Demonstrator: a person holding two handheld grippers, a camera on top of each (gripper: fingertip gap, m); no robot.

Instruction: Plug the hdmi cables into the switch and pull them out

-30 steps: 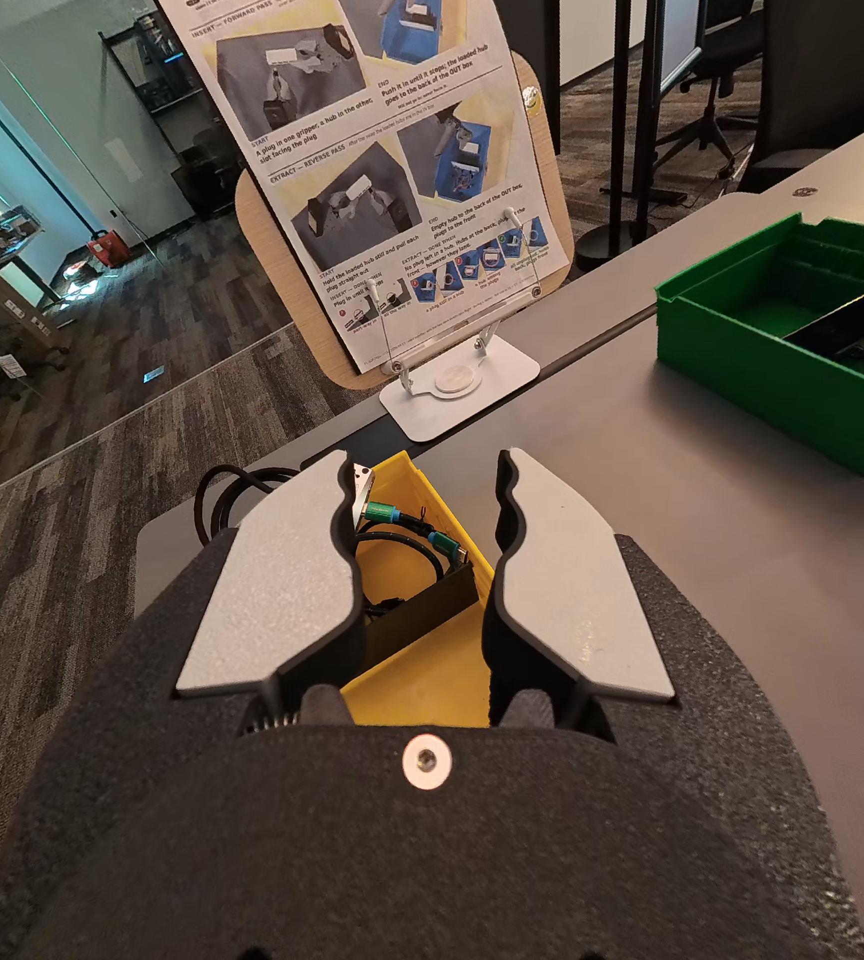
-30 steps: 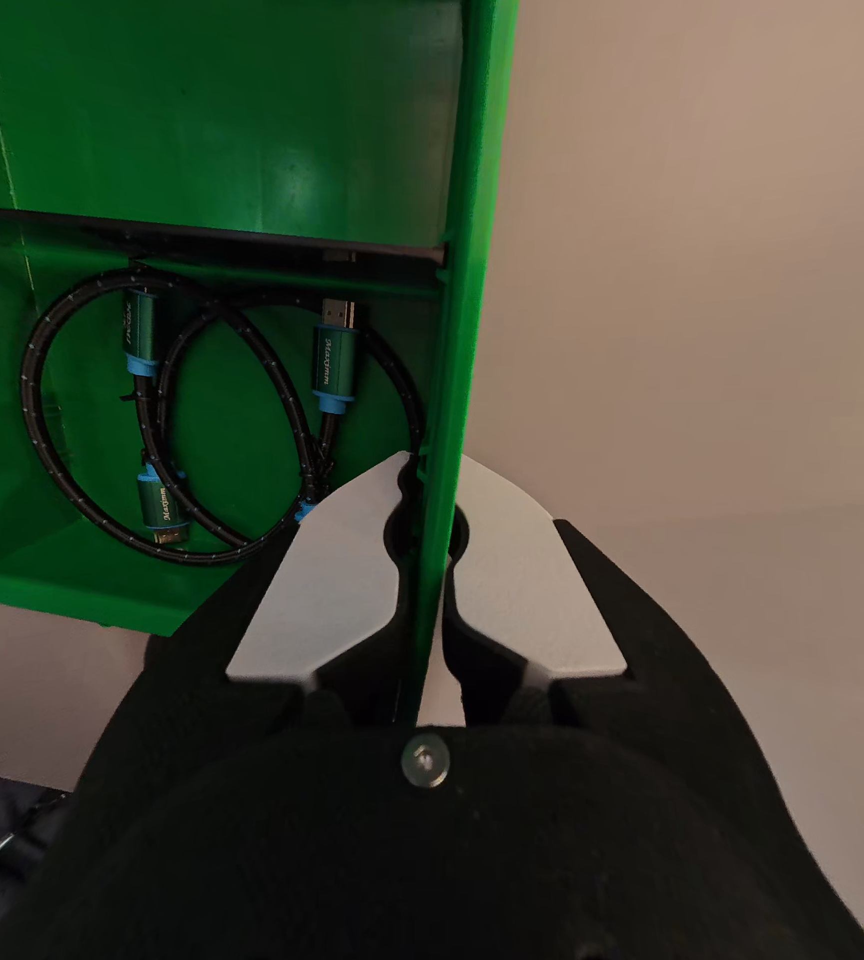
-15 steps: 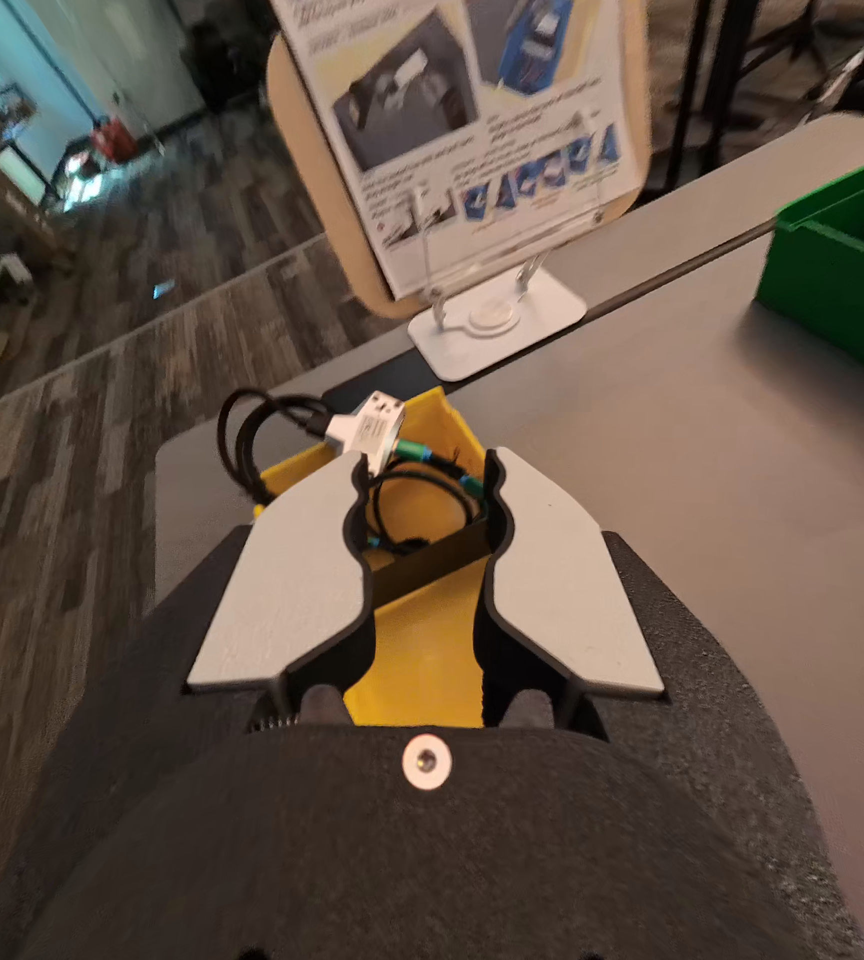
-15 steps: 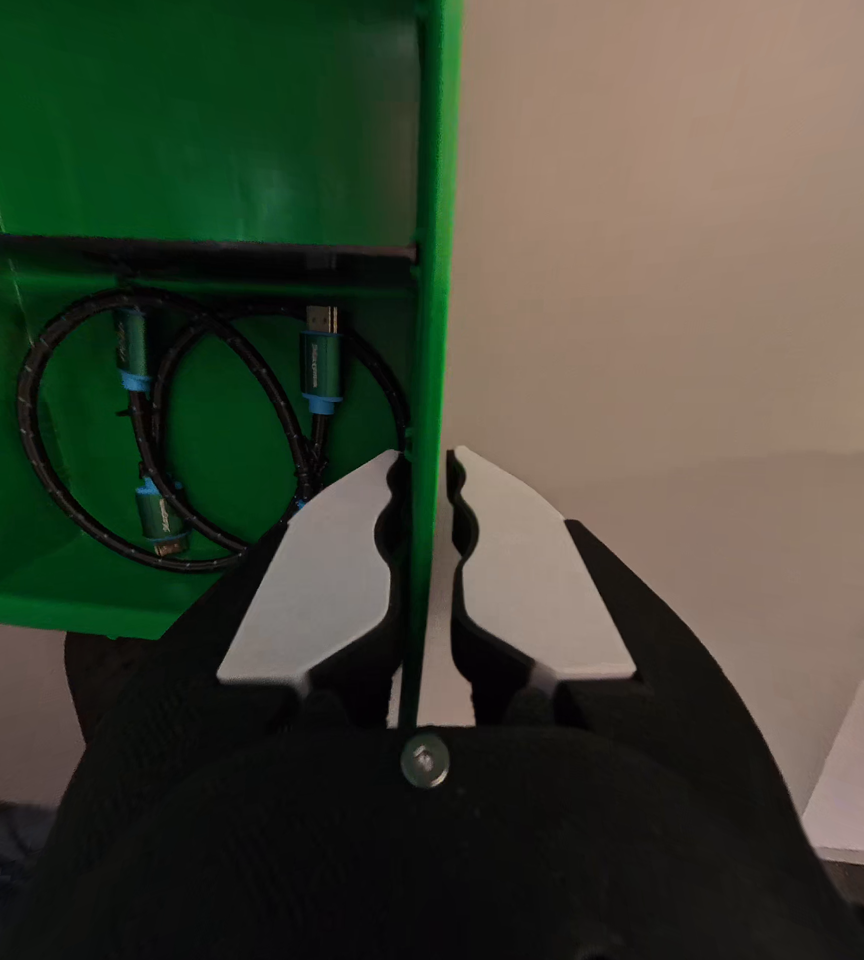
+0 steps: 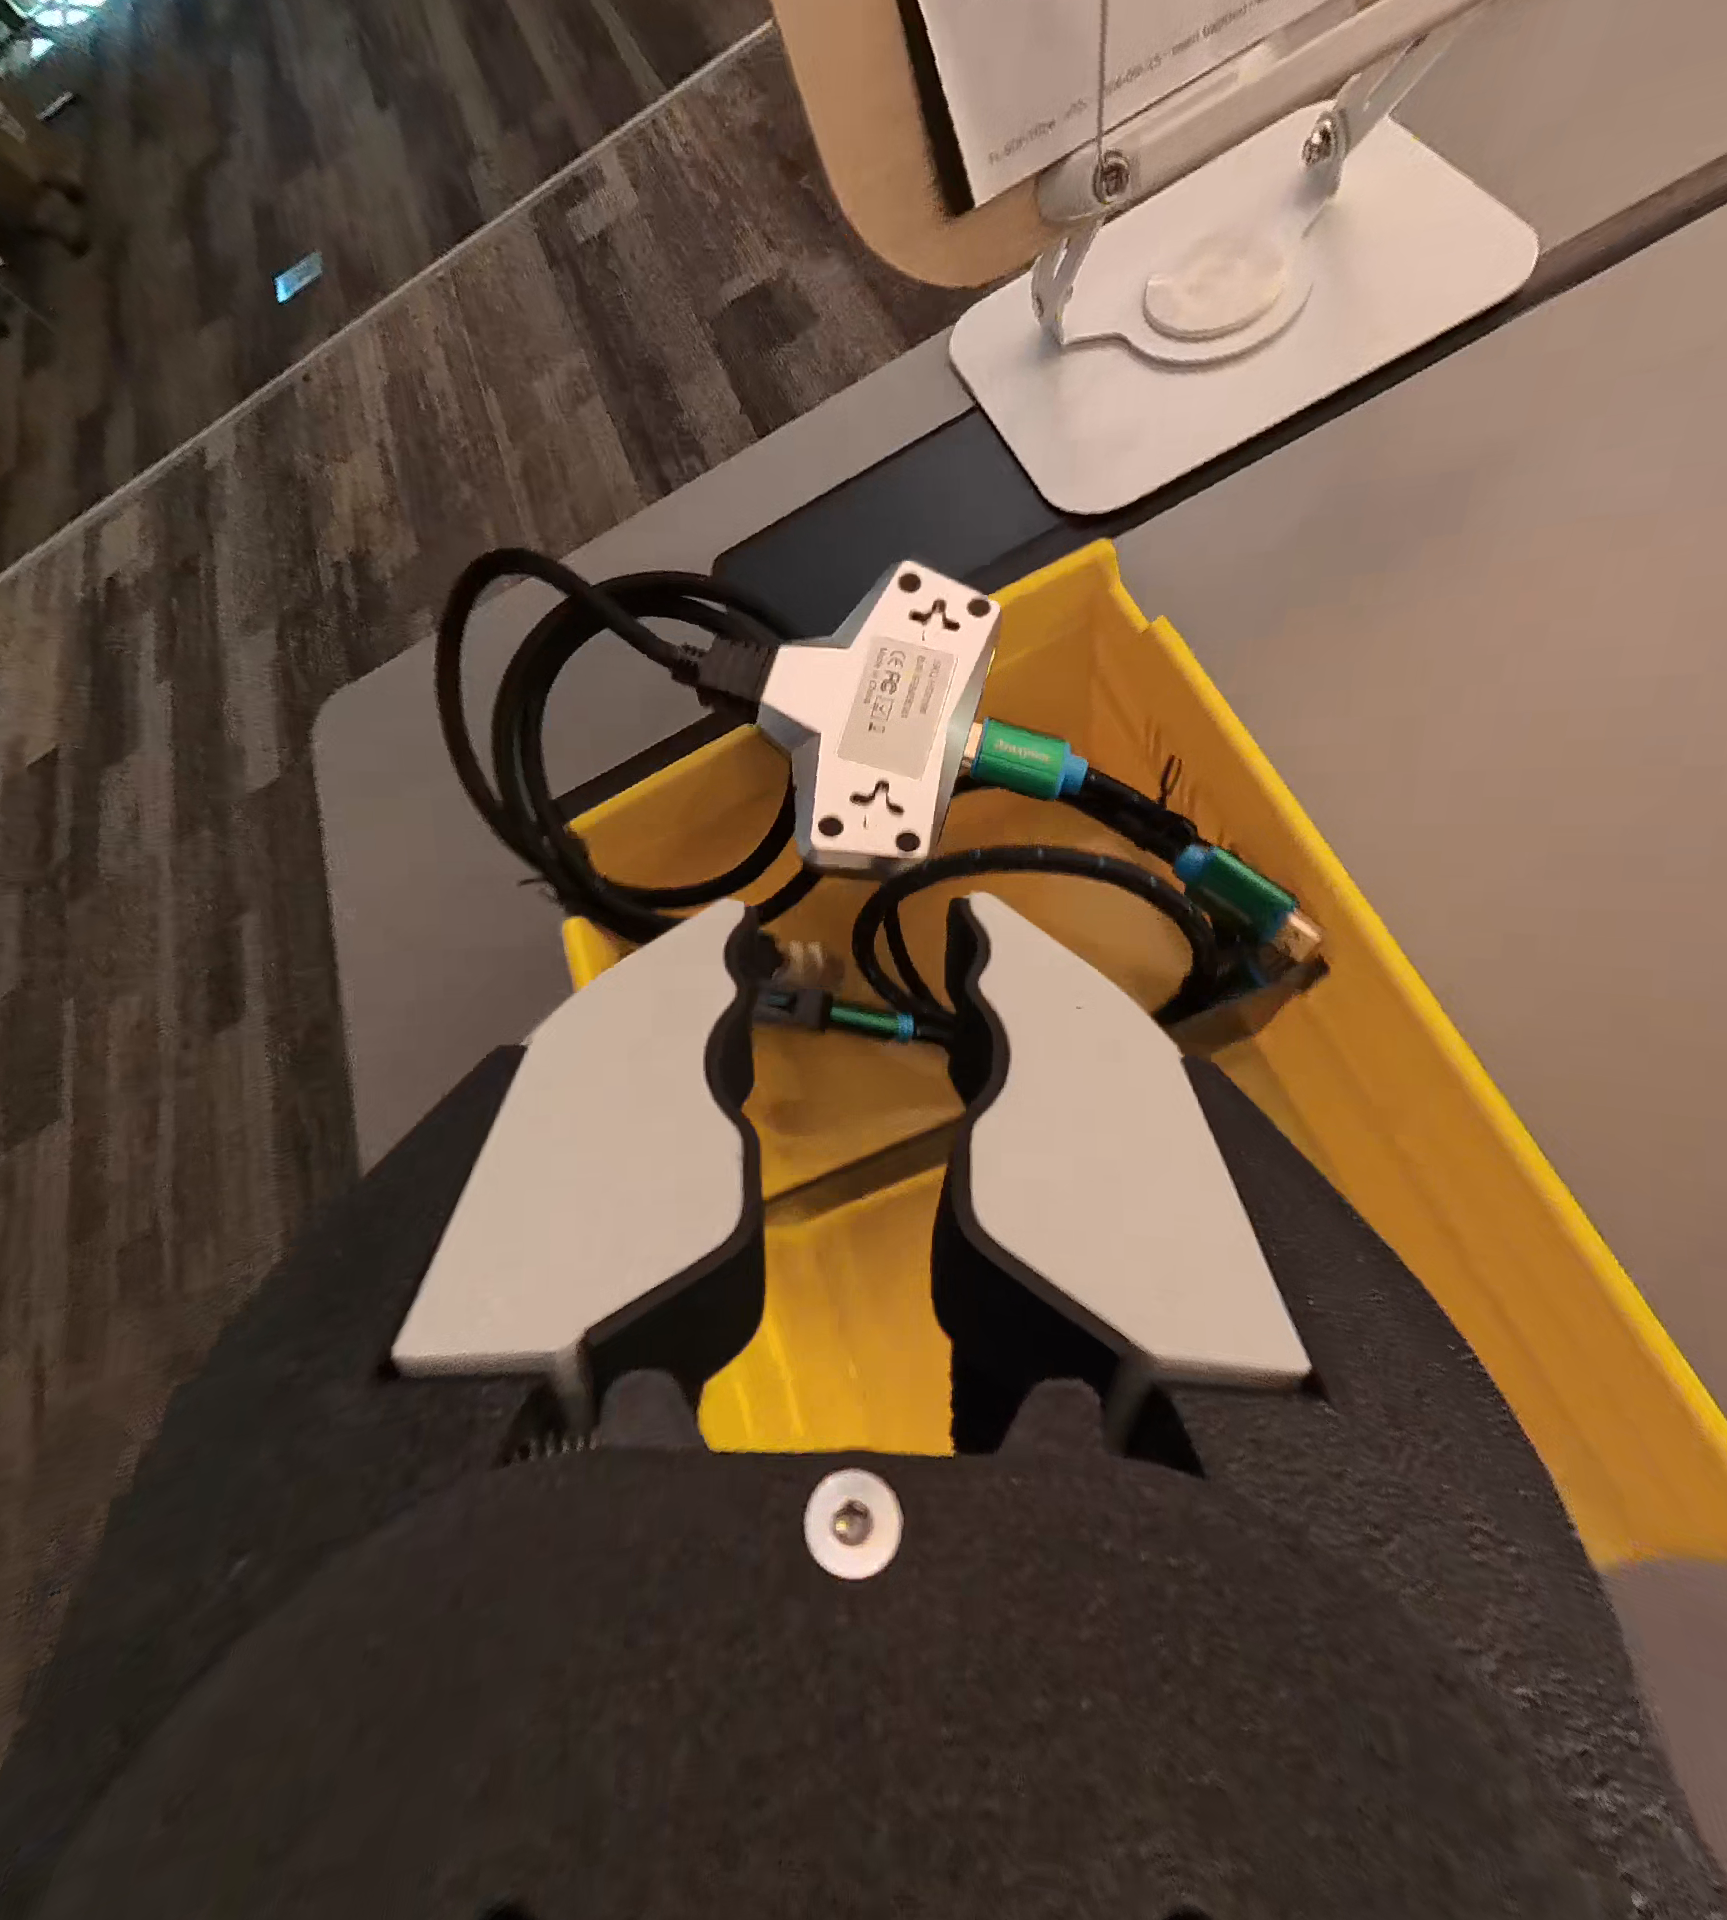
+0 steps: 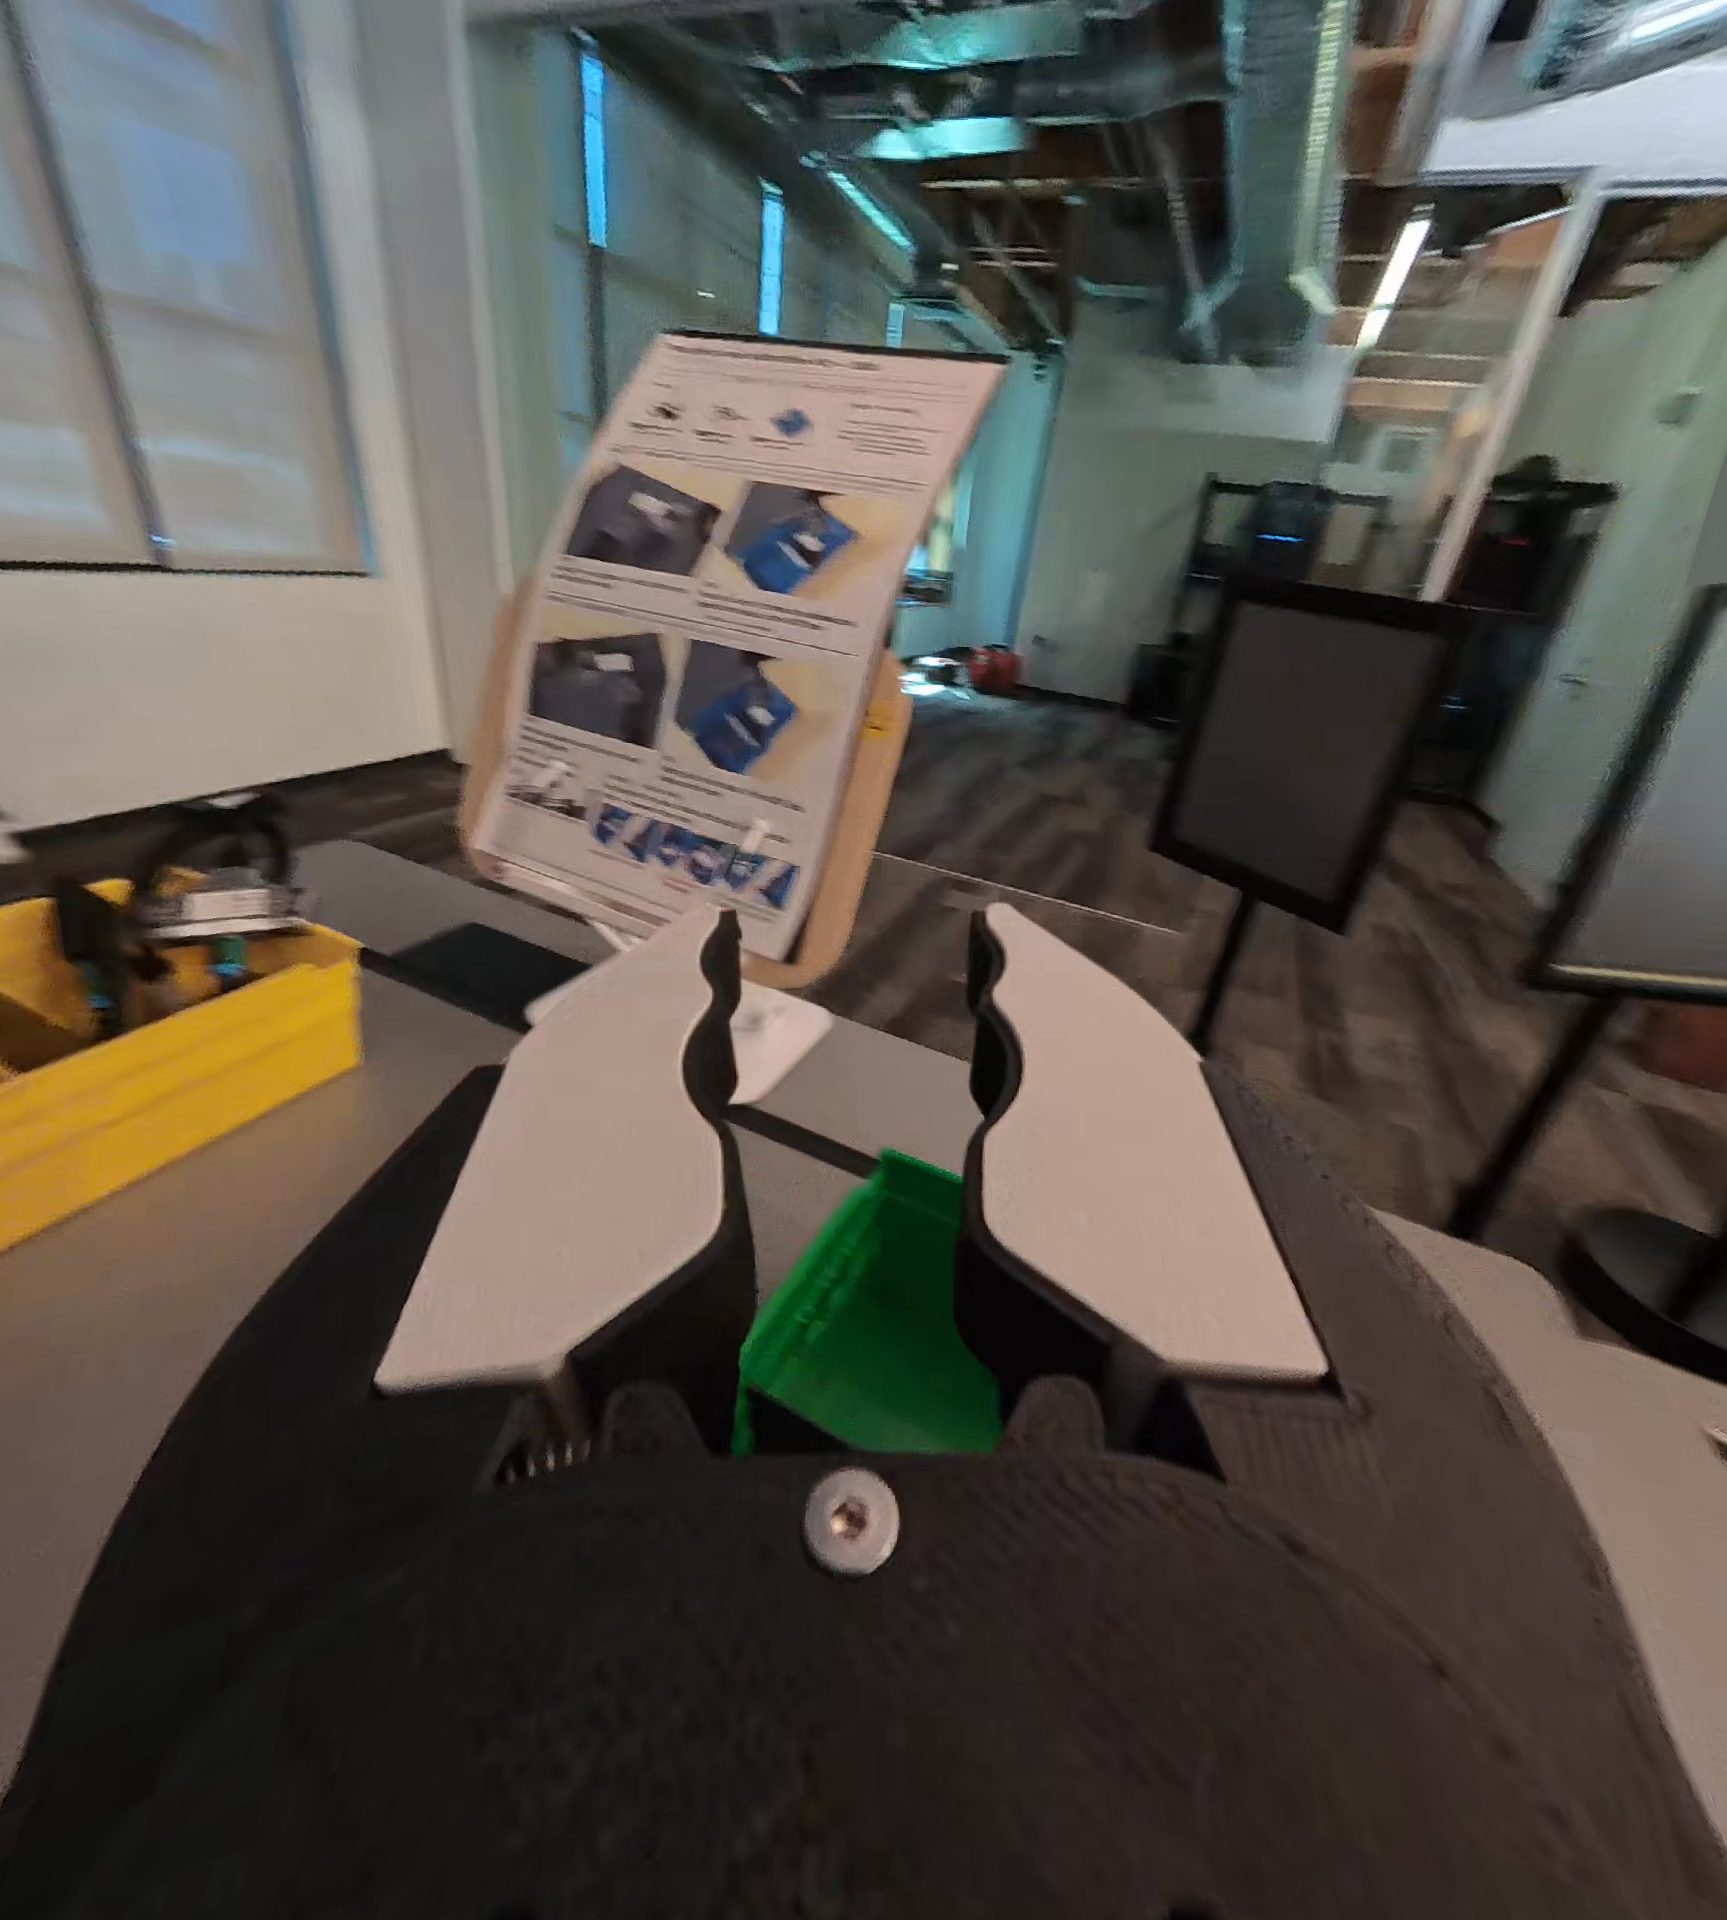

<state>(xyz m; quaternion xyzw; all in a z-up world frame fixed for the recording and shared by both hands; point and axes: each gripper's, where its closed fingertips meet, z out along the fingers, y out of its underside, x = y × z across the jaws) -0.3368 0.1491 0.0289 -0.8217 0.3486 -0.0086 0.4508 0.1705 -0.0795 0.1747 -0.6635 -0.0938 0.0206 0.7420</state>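
Observation:
A silver T-shaped switch [image 5: 885, 717] rests on the far left rim of a yellow bin [image 5: 1358, 1049], underside up. A green HDMI plug [image 5: 1020, 756] sits in its right port. Its black cable [image 5: 516, 769] loops out over the table. More braided HDMI cables with green plugs [image 5: 1238, 894] lie in the bin. My left gripper [image 5: 854, 914] is open and empty, just short of the switch, above the bin. My right gripper [image 6: 854, 925] is open and empty above a green bin [image 6: 869, 1320]. The yellow bin [image 6: 111, 1070] and the switch [image 6: 225, 899] also show at left in the right wrist view.
An instruction sheet on a white stand [image 5: 1243, 312] is on the grey table [image 5: 1513, 675] behind the yellow bin; it also shows in the right wrist view [image 6: 724, 665]. The table's left edge drops to carpet [image 5: 163, 727]. Two black sign stands [image 6: 1295, 748] are on the floor at right. Left tips to right tips: about 60 centimetres. The silver T-shaped switch [image 5: 885, 717] is about 11 centimetres from my left fingertips and 60 centimetres from my right. My right wrist view [image 6: 218, 900] looks at it from another angle. The green HDMI plug [image 5: 1020, 756] lies around 12 centimetres away from my left fingertips.
My left gripper moved forward and down toward the switch in the yellow bin. My right gripper let go of the green bin's wall, opened, and tilted up to face the room.

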